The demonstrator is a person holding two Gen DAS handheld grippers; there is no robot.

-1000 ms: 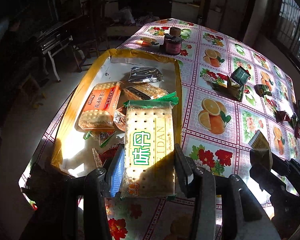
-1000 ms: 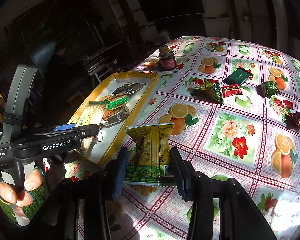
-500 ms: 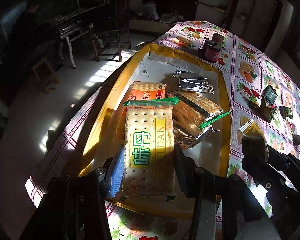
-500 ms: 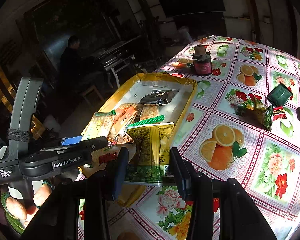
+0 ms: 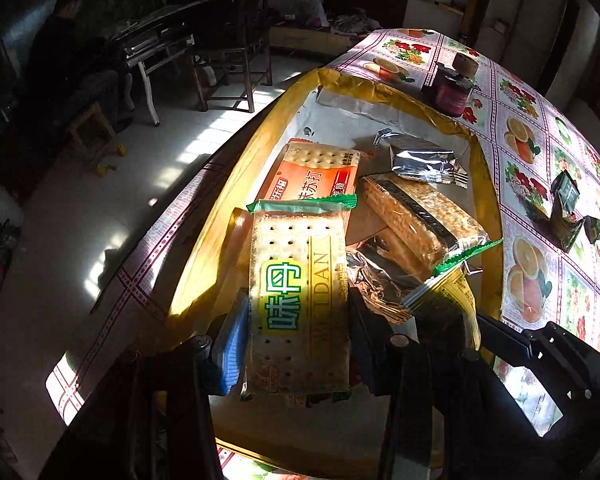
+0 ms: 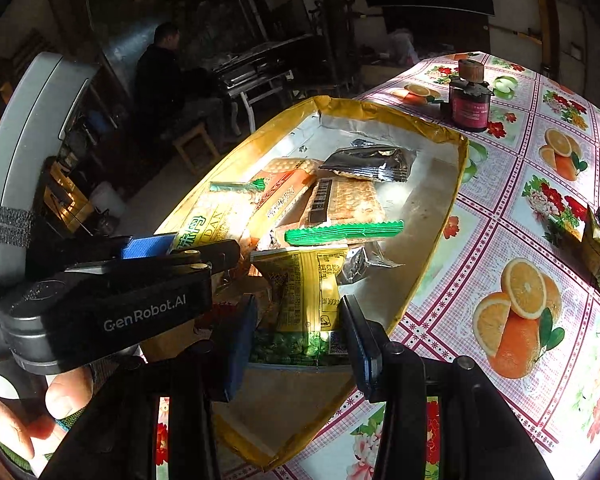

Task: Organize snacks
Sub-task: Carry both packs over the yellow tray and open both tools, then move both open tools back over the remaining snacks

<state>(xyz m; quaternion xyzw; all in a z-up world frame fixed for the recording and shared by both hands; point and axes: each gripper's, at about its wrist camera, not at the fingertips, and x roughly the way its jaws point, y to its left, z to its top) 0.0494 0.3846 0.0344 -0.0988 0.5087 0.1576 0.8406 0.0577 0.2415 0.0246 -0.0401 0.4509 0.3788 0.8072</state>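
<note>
My left gripper is shut on a green-and-yellow cracker pack and holds it over the near end of the yellow tray. My right gripper is shut on a yellow-green snack bag, also over the tray's near end, just right of the left gripper. In the tray lie an orange cracker pack, a brown cracker pack and a silver packet.
A dark red jar stands beyond the tray's far end. Several small green and red snack packets lie on the fruit-print tablecloth to the right. The table edge drops to the floor at left.
Both grippers have moved left from above the tablecloth to over the tray, each still holding its pack. The right gripper has closed in beside the left one.
</note>
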